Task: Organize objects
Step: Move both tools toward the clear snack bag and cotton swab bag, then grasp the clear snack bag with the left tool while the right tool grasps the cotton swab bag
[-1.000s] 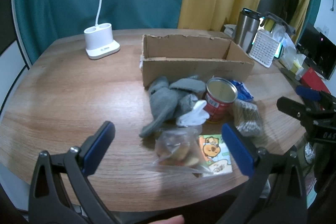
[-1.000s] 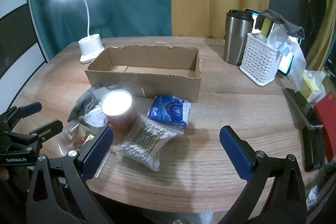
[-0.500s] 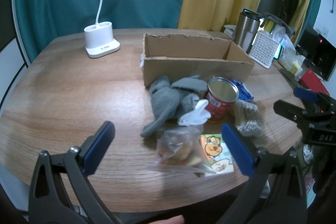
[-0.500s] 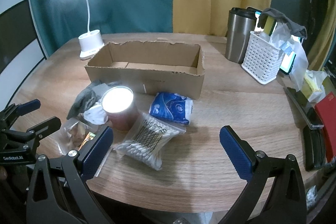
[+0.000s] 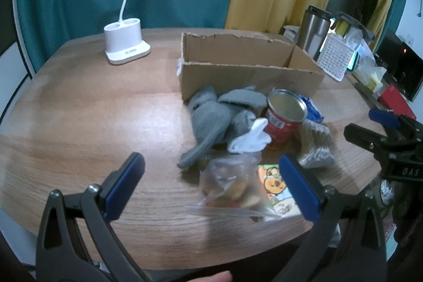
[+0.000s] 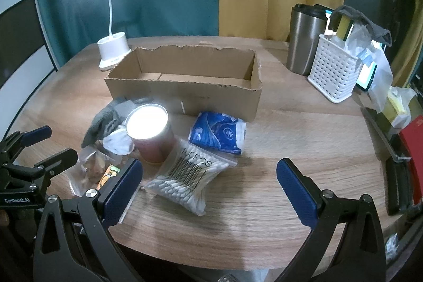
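Both tongs, left tongs and right tongs, hang apart and empty before the cardboard box, apparently choosing a first item.

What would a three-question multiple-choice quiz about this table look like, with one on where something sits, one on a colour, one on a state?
1. Where is the bag of cotton swabs?
A. inside the cardboard box
B. on the table in front of the red can
C. in the white basket

2. What colour is the tissue pack?
A. blue
B. green
C. pink

3. What is inside the cardboard box?
A. socks
B. a can
C. nothing visible

Answers: 1 B, it lies on the wood just in front of the red can. 2 A, its wrapper is blue and white. 3 C, only bare cardboard floor shows in the right wrist view.
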Motion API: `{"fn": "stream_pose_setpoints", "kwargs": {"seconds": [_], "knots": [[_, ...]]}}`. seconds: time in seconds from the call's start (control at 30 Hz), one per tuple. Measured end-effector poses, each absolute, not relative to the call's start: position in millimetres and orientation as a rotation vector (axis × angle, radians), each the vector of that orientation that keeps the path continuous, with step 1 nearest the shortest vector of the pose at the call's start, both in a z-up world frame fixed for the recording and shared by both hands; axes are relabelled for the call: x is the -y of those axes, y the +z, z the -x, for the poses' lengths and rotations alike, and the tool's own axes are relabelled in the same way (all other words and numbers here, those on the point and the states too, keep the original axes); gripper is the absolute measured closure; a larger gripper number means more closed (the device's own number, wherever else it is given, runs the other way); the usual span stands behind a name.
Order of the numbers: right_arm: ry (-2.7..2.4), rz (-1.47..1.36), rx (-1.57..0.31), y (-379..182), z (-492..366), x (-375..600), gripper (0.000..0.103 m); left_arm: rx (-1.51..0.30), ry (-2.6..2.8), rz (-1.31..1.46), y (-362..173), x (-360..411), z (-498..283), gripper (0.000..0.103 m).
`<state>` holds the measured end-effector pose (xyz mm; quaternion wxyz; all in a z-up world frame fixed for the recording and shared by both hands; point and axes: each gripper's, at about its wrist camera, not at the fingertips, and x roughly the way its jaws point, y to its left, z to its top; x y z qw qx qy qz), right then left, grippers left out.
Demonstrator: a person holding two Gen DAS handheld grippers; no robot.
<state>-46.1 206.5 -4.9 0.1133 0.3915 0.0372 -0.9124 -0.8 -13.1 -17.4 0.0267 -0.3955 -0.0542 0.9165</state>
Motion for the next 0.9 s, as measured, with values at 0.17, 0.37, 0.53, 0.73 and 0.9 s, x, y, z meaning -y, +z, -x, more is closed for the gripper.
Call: {"fn": "stream_pose_setpoints", "kwargs": {"seconds": [0.17,0.37,0.53,0.73,0.9], "knots": [[-2.658,-1.179,-0.109,-13.6,51.7,-204.5,0.0,0.181,2.818,1.26,-25.7,15.1,5.5,0.001],[-2.633,-1.216,-0.103,-24.9,59.9,-201.0,0.0,0.184,2.792,1.31,-37.4,15.7,12.2,0.001],[-2.587,-1.237,-0.076,-35.6,65.8,-196.4,0.001,0.151,2.773,1.332,-45.5,13.5,15.0,0.001],[-2.541,-1.302,-0.065,-51.7,73.9,-191.3,0.014,0.122,2.731,1.356,-54.7,10.4,17.5,0.004],[-2.516,-1.325,-0.036,-59.7,77.4,-192.2,0.015,0.115,2.685,1.37,-58.1,5.4,19.0,0.015]]}}
